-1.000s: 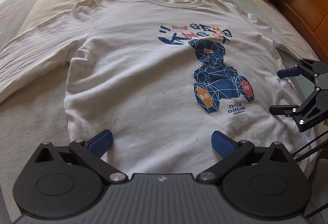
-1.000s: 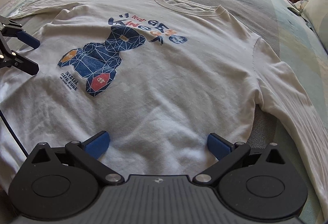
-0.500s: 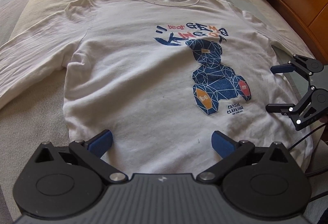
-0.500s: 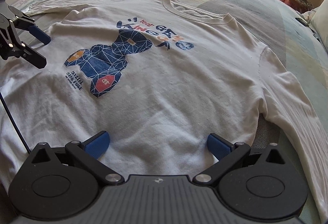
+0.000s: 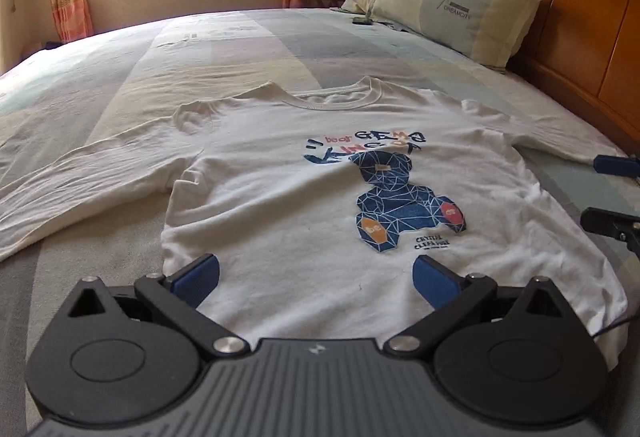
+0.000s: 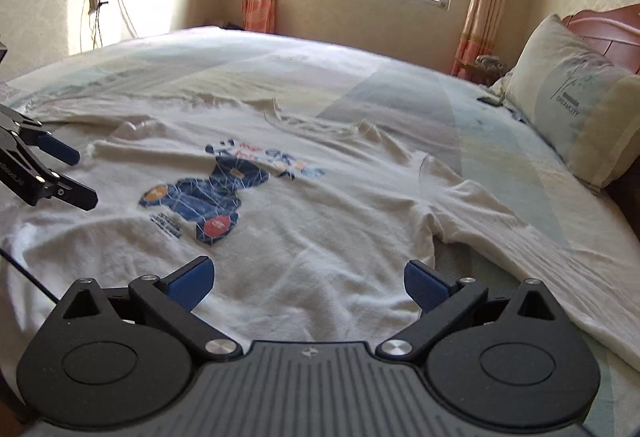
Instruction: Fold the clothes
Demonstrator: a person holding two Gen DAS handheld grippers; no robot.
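Note:
A white long-sleeve shirt [image 5: 288,197] with a blue bear print lies face up and spread flat on the bed, hem towards me and sleeves stretched out to both sides. My left gripper [image 5: 316,277] is open, low over the hem on the shirt's left half, with nothing between its fingers. In the right wrist view the same shirt [image 6: 320,221] lies ahead, and my right gripper [image 6: 308,279] is open over the hem's right half. Each gripper shows in the other's view: the right gripper [image 5: 592,191] at the shirt's right edge, the left gripper [image 6: 84,177] at its left edge, both open.
The striped bed sheet [image 5: 200,49] stretches far beyond the shirt. A pillow [image 5: 460,1] leans on the wooden headboard [image 5: 580,17] at the right. A small dark object [image 5: 362,21] lies near the pillow. A window and curtains are behind the bed.
Both grippers have dropped lower and tilted up, so the window and walls now show. The right gripper has shifted towards the left view's right edge. Both stay open.

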